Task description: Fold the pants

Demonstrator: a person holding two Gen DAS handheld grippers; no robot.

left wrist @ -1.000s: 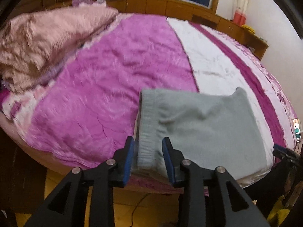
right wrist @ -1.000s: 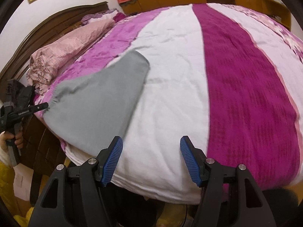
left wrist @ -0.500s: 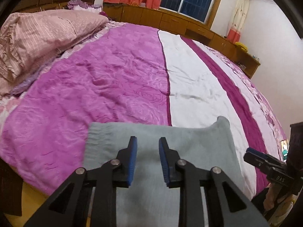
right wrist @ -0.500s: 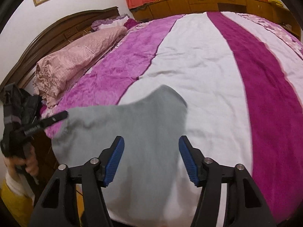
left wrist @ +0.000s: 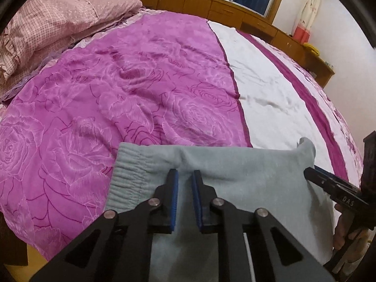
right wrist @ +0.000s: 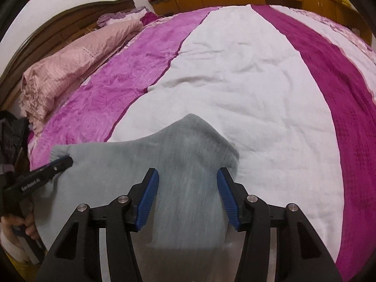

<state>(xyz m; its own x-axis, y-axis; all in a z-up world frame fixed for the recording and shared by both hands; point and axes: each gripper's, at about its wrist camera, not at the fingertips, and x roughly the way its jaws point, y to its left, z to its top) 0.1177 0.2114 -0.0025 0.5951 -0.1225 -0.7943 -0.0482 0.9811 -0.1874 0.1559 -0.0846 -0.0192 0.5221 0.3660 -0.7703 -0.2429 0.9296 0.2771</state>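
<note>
Folded grey pants lie at the near edge of the bed, with the ribbed waistband on the left. My left gripper is down on the pants just right of the waistband. Its jaws are closing to a narrow gap, and a small ridge of cloth puckers between the pads. From the right wrist view its tip sits at the pants' bunched left corner. My right gripper hangs over the right end of the pants. Its jaws are closing but still wide, with cloth between them that the pads do not touch. Its tip shows at the pants' right edge.
A pink checked quilt is piled at the far left by the dark wooden headboard. Wooden cabinets and a window line the far side. A hand holds the right gripper beyond the bed's near edge.
Both grippers have come forward and down from the bed's edge onto the pants. The left jaws have narrowed a lot and the right jaws a little.
</note>
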